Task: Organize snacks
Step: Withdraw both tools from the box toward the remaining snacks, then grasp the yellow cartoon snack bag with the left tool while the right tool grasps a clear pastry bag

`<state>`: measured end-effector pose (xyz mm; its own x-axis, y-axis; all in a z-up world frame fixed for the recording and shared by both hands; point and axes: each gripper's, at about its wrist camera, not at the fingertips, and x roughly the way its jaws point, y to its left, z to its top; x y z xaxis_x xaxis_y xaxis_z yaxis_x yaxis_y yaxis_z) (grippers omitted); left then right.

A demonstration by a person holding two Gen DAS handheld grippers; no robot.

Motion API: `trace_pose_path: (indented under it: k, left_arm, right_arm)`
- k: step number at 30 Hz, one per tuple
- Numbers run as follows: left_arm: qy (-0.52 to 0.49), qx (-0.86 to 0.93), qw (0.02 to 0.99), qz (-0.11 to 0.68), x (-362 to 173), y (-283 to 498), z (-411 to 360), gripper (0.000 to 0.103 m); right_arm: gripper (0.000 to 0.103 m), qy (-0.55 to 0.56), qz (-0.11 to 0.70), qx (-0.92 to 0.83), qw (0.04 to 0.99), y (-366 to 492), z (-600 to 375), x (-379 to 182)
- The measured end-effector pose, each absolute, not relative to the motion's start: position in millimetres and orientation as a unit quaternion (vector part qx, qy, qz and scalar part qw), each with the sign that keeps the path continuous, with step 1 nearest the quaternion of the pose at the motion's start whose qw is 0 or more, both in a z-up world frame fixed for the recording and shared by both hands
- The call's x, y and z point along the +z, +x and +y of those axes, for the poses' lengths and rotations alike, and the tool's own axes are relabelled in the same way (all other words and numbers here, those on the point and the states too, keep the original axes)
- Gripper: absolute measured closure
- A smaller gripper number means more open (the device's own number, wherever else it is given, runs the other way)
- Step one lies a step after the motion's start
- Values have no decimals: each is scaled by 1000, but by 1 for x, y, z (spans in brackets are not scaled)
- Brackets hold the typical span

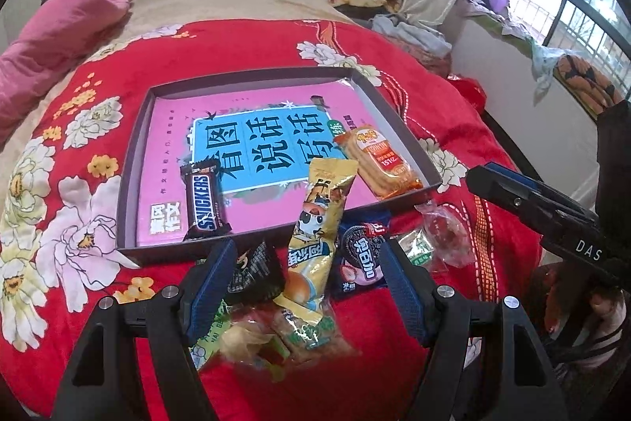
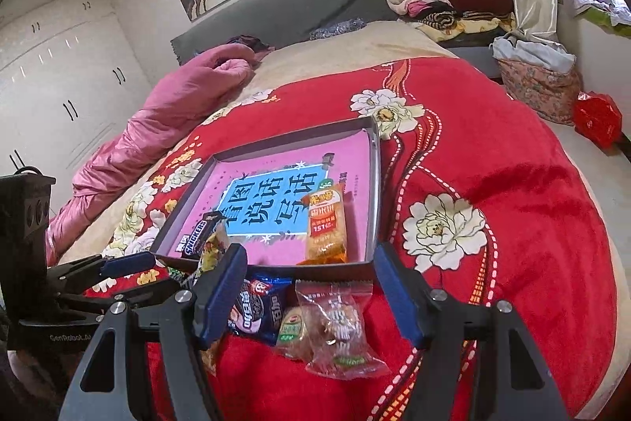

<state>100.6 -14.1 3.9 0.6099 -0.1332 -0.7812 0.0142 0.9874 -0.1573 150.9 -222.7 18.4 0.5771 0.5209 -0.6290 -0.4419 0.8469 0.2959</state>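
**Both grippers hang open over the loose snacks at the tray's near edge**

A shallow grey tray lies on a red flowered quilt, its floor a pink book cover. Two snacks lie inside: a Snickers bar at the near left and an orange cracker pack at the near right.

The left gripper has its jaws apart and clamps nothing. Between its blue pads lie a black packet by the left pad, a long yellow packet whose top leans over the tray's near wall, and a dark Oreo pack by the right pad. Clear-wrapped sweets lie below, nearer the camera. No pad presses on any of them.

The right gripper is also apart and empty. Between its fingers, on the quilt just before the tray wall, lie the Oreo pack, a small green-labelled cake and a clear cookie pack. The left gripper shows at the left edge of that view.
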Motion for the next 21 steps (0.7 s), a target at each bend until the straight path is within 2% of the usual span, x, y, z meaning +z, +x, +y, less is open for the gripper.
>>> trace_pose_path:
  k: [21]
  left_arm:
    - [-79,-53,880,466,-24,103,-10,27]
  right_arm:
    - [36,22,431,240,870,149,-226,-12]
